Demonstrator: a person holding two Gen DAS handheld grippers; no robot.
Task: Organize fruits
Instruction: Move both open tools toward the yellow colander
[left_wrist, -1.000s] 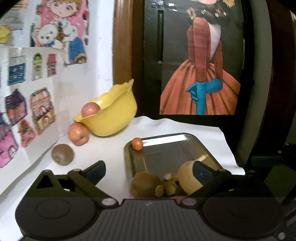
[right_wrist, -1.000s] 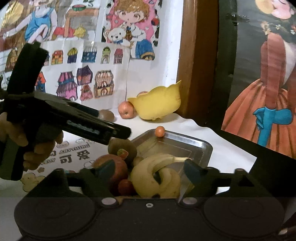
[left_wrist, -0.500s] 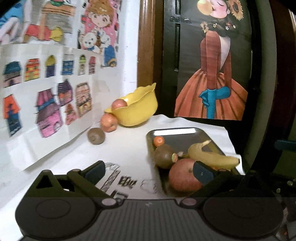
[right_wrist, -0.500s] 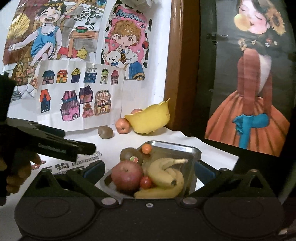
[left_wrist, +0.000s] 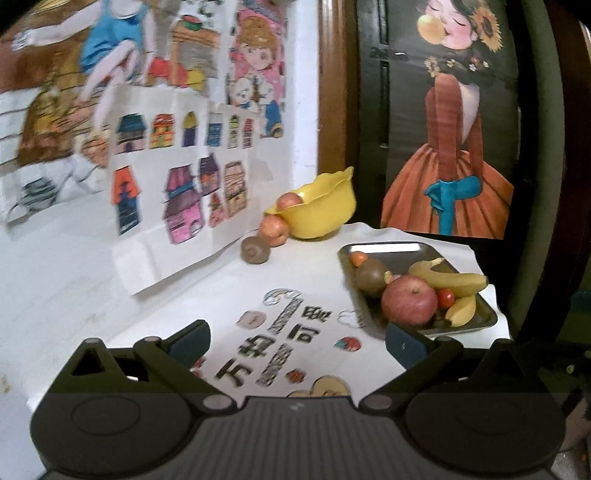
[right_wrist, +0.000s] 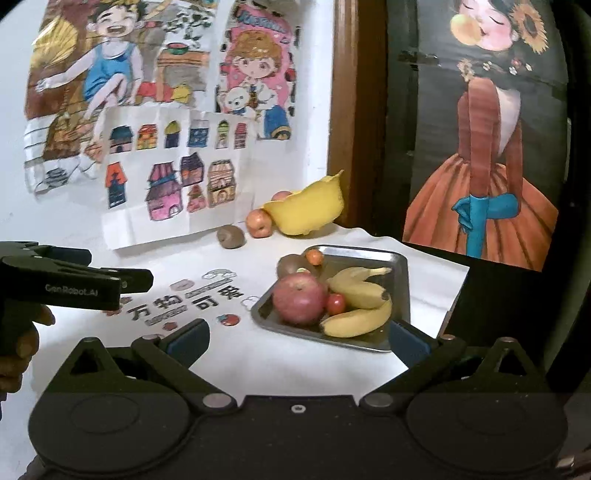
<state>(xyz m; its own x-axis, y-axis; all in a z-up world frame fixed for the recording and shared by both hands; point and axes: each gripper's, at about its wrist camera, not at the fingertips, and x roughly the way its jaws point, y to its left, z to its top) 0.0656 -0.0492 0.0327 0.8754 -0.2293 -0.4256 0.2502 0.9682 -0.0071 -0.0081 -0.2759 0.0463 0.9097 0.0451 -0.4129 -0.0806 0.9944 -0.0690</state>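
Observation:
A metal tray (right_wrist: 400, 273) (left_wrist: 399, 249) on the white table holds a red apple (right_wrist: 299, 298) (left_wrist: 409, 300), two bananas (right_wrist: 356, 286) (left_wrist: 448, 278), a kiwi (left_wrist: 370, 273), a small tomato (right_wrist: 335, 303) and a small orange fruit (right_wrist: 314, 256). At the back a yellow bowl (right_wrist: 308, 210) (left_wrist: 319, 212) carries one apple, with another apple (right_wrist: 258, 222) and a kiwi (right_wrist: 231, 236) beside it on the table. My left gripper (left_wrist: 297, 339) is open and empty, well back from the tray. My right gripper (right_wrist: 297, 338) is open and empty, near the tray's front.
Children's drawings (right_wrist: 177, 166) hang on the white wall at left. A dark door with a poster (right_wrist: 480, 147) stands behind the table. Printed stickers (left_wrist: 273, 339) lie on the tablecloth. A hand (right_wrist: 22, 343) holds the left gripper's body (right_wrist: 74, 284) at the left of the right wrist view.
Both grippers have pulled back and up from the tray. The fruit there, close under the fingers a second ago, now lies farther off. Both stay open and empty.

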